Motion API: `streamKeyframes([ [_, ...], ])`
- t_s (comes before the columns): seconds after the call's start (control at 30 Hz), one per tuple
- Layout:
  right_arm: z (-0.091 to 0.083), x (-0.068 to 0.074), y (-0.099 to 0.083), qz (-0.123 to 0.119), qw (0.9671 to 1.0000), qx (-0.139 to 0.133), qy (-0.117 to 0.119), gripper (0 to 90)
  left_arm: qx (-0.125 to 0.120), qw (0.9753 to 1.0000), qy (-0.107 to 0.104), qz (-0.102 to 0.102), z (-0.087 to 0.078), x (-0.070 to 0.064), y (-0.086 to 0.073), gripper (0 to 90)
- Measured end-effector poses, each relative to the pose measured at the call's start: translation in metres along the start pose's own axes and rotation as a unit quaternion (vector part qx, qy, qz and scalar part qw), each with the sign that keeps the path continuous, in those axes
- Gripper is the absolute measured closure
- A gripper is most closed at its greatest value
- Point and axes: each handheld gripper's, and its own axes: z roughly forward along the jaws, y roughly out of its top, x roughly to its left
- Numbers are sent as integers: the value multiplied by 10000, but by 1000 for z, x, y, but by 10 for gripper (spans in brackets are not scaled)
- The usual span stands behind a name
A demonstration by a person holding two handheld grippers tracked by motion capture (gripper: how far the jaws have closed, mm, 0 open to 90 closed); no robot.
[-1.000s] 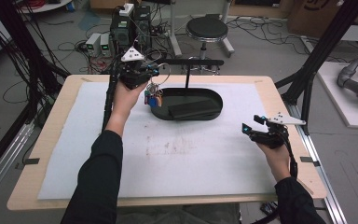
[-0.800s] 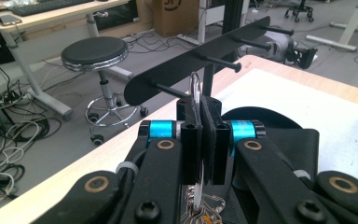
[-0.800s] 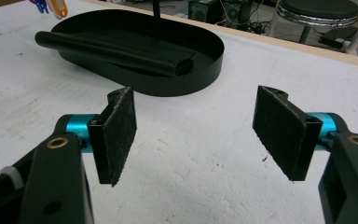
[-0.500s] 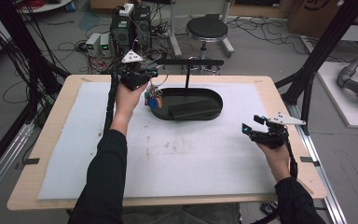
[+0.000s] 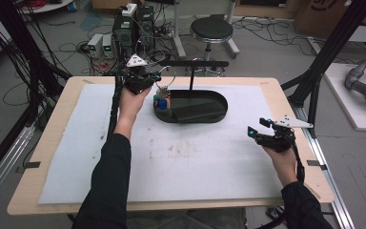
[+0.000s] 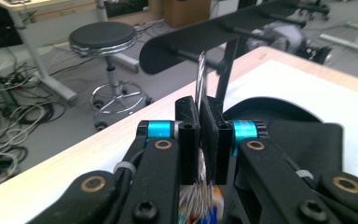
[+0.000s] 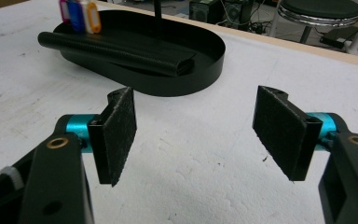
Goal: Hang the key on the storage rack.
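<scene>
Left tool [image 5: 158, 82] has its jaws pressed together on a wire ring [image 6: 201, 77] of coloured key tags [image 5: 161, 100], held up just beside the near end of the black oval tray [image 5: 219, 112], with the stand's crossbar [image 6: 223, 32] just above and ahead of the tool. Right tool [image 7: 196, 126] has jaws spread wide, nothing between them, low over the white mat [image 5: 195, 162] on the counter [image 5: 276, 95], well apart from the tray. A black roll [image 7: 116, 53] lies in the tray ahead of it.
</scene>
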Motion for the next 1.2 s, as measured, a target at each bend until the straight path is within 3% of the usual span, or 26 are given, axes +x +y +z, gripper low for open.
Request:
streamKeyframes([
  [0.17,-1,1,0,15,10000,-11,-2,308,81,9999,102,21,-7,-2,-5,787],
  [0.3,0,1,0,19,10000,16,3,308,30,9995,176,243,-19,-12,-6,663],
  [0.43,0,1,0,12,10000,1,-8,308,-80,9996,117,238,-32,-22,-8,508],
  [0.53,0,1,0,-7,10000,-12,-21,308,-273,9990,-22,349,-53,-38,-13,458],
  [0.57,0,1,0,-5,10000,-11,-22,308,-273,9990,-22,349,-53,-38,-13,438],
  [0.6,0,2,0,3,10000,-11,-21,308,-359,9984,-125,418,-66,-45,-17,437],
  [0.7,0,2,0,-2,10000,-10,-29,308,-453,9979,-118,437,-79,-52,-22,370],
  [0.77,-1,1,1,10,10000,-33,-48,307,-567,9971,-159,481,-98,-61,-32,353],
  [0.87,-2,1,1,35,10000,-51,-76,307,-625,9966,-141,510,-110,-68,-42,323],
  [0.93,-3,1,1,39,9999,-72,-72,307,-642,9961,-203,565,-126,-76,-59,306],
  [0.97,-3,1,1,30,9999,-74,-72,307,-642,9961,-203,565,-126,-76,-59,297],
  [1.07,-4,3,2,26,9999,-95,-78,305,-566,9969,-276,461,-141,-78,-81,259],
  [1.1,-5,3,2,17,9999,-99,-76,305,-566,9969,-276,461,-141,-78,-81,251],
  [1.13,-5,3,2,16,9999,-101,-83,302,-520,9973,-255,454,-147,-77,-94,243],
  [1.2,-5,3,2,15,9999,-99,-82,300,-510,9975,-235,421,-149,-75,-101,236],
])
